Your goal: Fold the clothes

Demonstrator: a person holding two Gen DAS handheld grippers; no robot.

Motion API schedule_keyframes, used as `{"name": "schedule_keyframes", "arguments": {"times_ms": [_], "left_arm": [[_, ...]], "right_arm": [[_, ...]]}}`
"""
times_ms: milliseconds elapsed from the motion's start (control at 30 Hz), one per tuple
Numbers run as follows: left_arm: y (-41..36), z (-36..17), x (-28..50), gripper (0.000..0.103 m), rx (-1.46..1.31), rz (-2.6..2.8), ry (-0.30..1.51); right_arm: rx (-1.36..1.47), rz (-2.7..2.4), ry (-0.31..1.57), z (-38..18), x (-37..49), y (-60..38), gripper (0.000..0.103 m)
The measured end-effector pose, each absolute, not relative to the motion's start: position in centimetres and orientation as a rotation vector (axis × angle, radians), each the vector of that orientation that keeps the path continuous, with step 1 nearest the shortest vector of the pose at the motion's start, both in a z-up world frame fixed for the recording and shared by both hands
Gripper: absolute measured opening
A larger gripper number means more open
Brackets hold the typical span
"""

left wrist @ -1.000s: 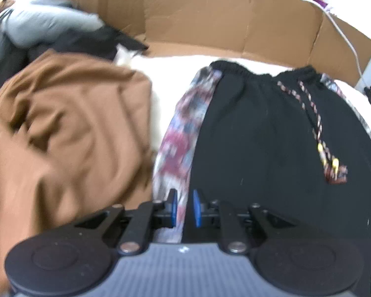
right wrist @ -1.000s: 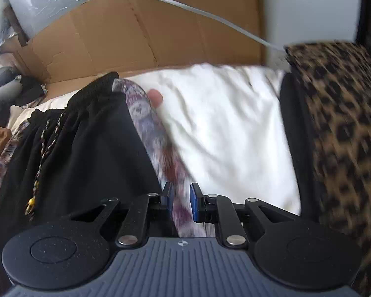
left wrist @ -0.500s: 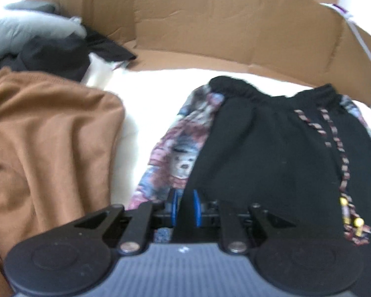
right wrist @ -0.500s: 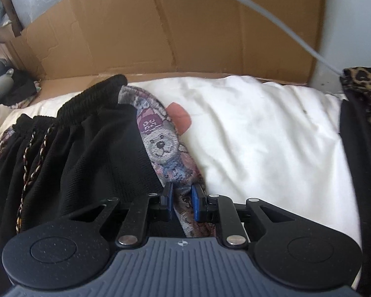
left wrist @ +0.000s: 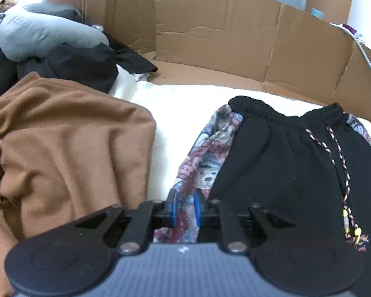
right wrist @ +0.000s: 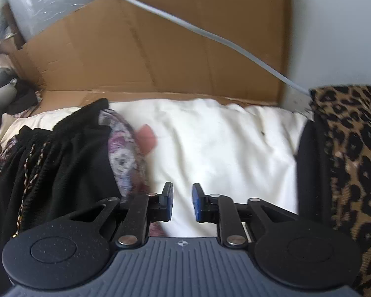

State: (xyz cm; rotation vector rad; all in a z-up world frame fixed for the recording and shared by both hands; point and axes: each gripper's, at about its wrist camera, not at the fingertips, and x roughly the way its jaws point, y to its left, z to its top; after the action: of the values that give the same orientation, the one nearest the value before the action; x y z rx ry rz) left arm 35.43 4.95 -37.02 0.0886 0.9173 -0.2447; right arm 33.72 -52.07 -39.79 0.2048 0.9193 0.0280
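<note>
Trousers [left wrist: 284, 163]: side stripe between left gripper [left wrist: 184, 208] jaws.

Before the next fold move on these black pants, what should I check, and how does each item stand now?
1. Black pants spread on white bedding: ok.
2. Left gripper gripping the teddy-print side panel: cannot tell; the fabric shows between the pads.
3. Right gripper on the pants: not ok; jaws slightly apart over bare bedding, beside the pants' edge.
4. Drawstring clear of both grippers: ok.
5. Brown garment apart from the pants: ok, bedding shows between them.
</note>
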Motion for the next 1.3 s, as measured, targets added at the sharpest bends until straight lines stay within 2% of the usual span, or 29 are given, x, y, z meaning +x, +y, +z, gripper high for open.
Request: {"name": "schedule_keyframes", "arguments": {"times_ms": [333, 833, 900, 933, 1300], "left_arm": [[5.6, -36.7, 34.7, 0.016, 0.086, -0.240, 0.917], [6.2, -37.0, 34.5, 0.017, 0.104, -0.231, 0.930], [6.1, -37.1, 34.4, 0.017, 0.105, -0.234, 0.930], [6.1, -37.1, 34.4, 0.017, 0.108, -0.235, 0.929], [6.1, -37.4, 35.1, 0.017, 0.121, -0.234, 0.933]], "right_arm": [[0.132, 0.132, 0.972, -42.2, 32.5, -48.7, 0.019], [-0.072, 0.194, 1.023, -42.7, 32.0, -46.0, 0.019], [-0.104, 0.201, 1.031, -42.7, 32.0, -45.6, 0.013], [-0.114, 0.210, 1.036, -42.7, 32.0, -45.5, 0.003], [-0.217, 0.076, 0.997, -40.9, 32.3, -46.8, 0.000]]}}
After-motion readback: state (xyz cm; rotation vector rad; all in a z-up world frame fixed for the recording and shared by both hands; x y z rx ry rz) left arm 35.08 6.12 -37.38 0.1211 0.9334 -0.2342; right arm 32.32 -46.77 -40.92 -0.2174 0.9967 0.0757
